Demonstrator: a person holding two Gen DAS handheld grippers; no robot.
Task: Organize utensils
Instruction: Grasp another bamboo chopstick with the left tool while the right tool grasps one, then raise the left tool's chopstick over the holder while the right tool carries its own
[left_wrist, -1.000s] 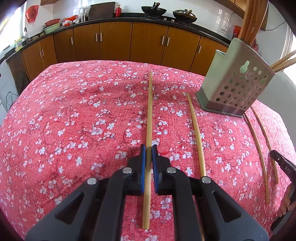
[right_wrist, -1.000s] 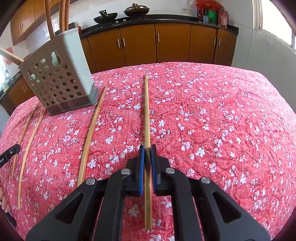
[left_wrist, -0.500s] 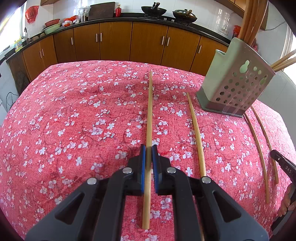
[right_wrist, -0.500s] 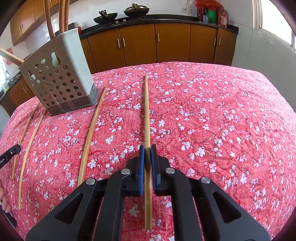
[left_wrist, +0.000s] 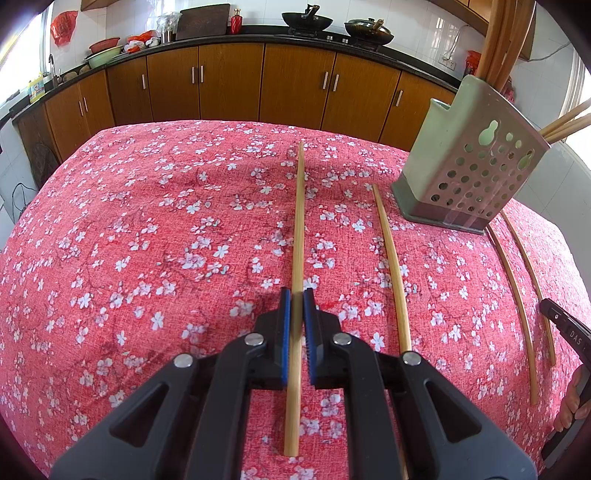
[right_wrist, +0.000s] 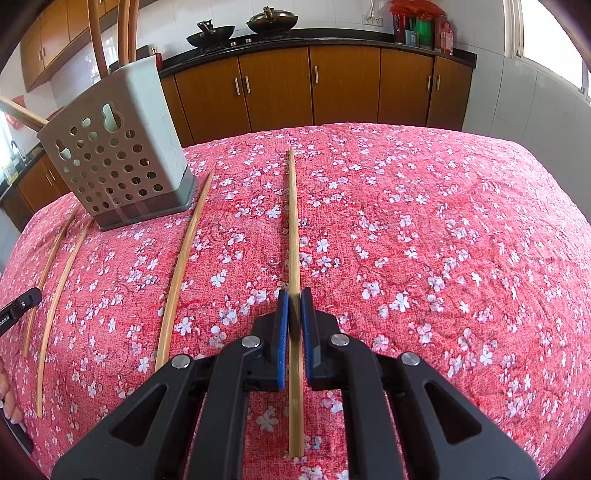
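Kitchen table, floral red cloth (left_wrist: 147, 240): several chopsticks already upright in perforated holder (left_wrist: 469, 173) near far edge. Left gripper (left_wrist: 294, 328) and right gripper (right_wrist: 290, 325) each clamped on one chopstick (left_wrist: 298, 229) (right_wrist: 293, 221); three loose chopsticks (left_wrist: 391, 266) left.

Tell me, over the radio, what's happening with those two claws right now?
Left gripper shut on a chopstick. Right gripper shut on another chopstick. Holder beside them, path unobstructed.
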